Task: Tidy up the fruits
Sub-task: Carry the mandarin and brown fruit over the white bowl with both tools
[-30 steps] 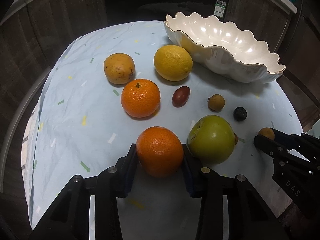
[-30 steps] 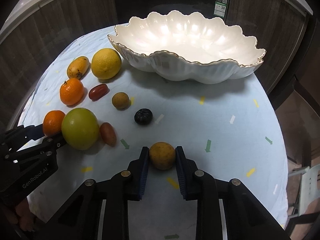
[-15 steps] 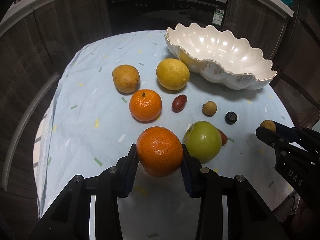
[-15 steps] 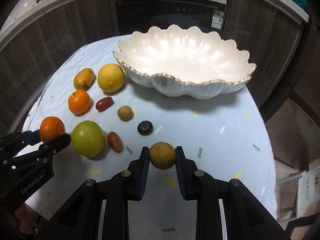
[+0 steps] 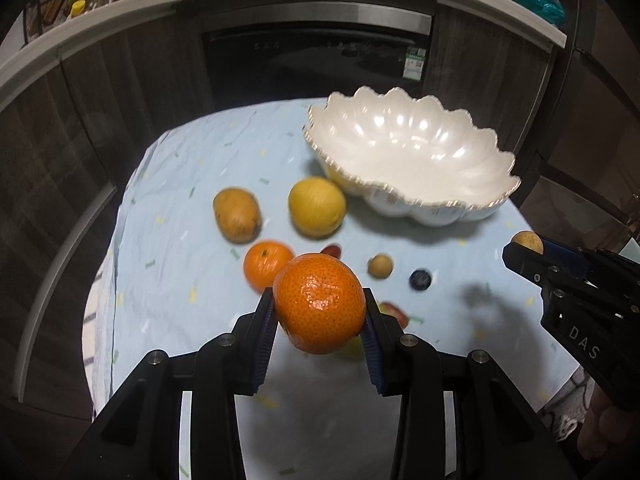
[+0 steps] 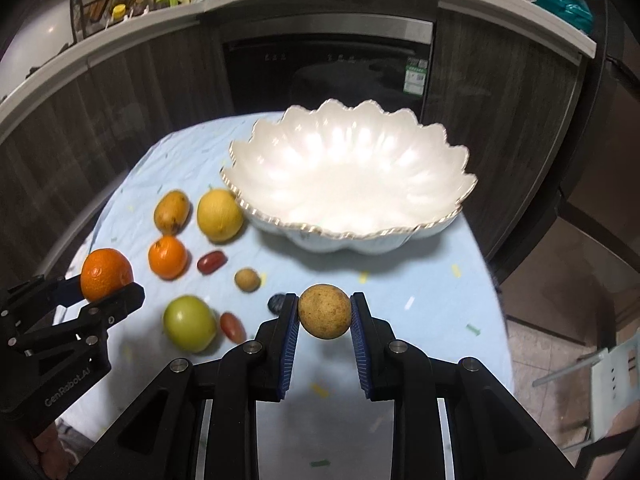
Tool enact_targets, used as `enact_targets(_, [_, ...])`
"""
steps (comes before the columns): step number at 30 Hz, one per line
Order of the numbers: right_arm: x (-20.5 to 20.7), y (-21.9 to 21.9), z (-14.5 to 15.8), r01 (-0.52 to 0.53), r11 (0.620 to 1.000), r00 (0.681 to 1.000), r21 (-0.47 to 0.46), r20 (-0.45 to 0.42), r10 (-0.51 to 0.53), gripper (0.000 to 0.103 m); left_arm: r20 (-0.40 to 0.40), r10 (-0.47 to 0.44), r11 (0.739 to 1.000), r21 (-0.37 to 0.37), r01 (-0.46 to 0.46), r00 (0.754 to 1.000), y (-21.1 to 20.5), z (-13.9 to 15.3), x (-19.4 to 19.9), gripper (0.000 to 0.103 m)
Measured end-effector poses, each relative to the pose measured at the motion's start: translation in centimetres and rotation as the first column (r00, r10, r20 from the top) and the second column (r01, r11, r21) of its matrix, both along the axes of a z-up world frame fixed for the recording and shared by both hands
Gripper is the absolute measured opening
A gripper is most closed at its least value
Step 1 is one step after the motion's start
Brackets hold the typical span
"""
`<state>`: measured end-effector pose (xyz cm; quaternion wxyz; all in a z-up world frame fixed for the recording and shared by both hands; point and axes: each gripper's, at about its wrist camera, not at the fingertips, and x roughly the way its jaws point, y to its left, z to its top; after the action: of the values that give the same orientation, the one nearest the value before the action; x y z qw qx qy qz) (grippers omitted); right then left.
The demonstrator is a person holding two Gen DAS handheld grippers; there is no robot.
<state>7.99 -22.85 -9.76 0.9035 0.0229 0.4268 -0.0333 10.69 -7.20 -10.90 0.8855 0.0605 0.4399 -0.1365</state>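
Note:
My left gripper (image 5: 320,312) is shut on an orange tangerine (image 5: 320,302), held in the air above the table; the right wrist view shows the same tangerine (image 6: 106,274) at the left. My right gripper (image 6: 325,312) is shut on a small tan round fruit (image 6: 325,311), also lifted off the cloth. The white scalloped bowl (image 6: 440,184) stands empty at the far side of the table. On the cloth lie a second tangerine (image 6: 168,257), a yellow lemon (image 6: 219,215), a mango (image 6: 171,212), a green apple (image 6: 189,323), two red dates (image 6: 211,262), a small tan fruit (image 6: 247,279) and a dark berry (image 5: 420,279).
The round table wears a light blue cloth (image 6: 420,280) with small coloured marks. Dark cabinets and a black oven (image 6: 328,68) stand behind it. A counter (image 6: 120,12) with bottles and a wire rack runs along the back. A chair (image 6: 592,384) stands at the right.
Both grippers have risen with their fruits, which were near the cloth a second ago. The table and bowl now look smaller and lower in both views.

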Motion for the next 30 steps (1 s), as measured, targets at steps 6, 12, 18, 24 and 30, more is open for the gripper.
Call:
enact_targets(6, [1.4,-2.0,1.7,0.033,0.999,0.999,0.007,0.035,-0.033,0.027,0.013,-0.036,0.999,-0.010,0.036,0.999,-2.1,1.6,1.7,0.039])
enact_targets(12, [3.2,-3.6,2.8,0.054,0.999,0.997,0.010,0.058,-0.054,0.027,0.022,-0.066,0.998,-0.019,0.067,0.998,-4.3,2.4,3.8,0.039])
enact_targets(18, [5.0,-5.1,2.8,0.077,0.997,0.996,0.012,0.048,-0.078,0.027,0.032,-0.081,0.996,-0.029,0.082,0.996,-5.8,2.8,6.3,0.039])
enact_targets(24, [6.9,-6.9,2.1,0.104,0.995,0.994,0.006,0.025,-0.104,0.027,0.037,-0.089,0.996,-0.029,0.090,0.995,-7.1,2.8,8.9,0.039])
enact_targets(30, [8.4,-8.2,1.3,0.123,0.992,0.992,0.008,0.003,-0.123,0.027,0.012,-0.109,0.994,-0.028,0.109,0.994,-8.3,1.7,10.6,0.039])
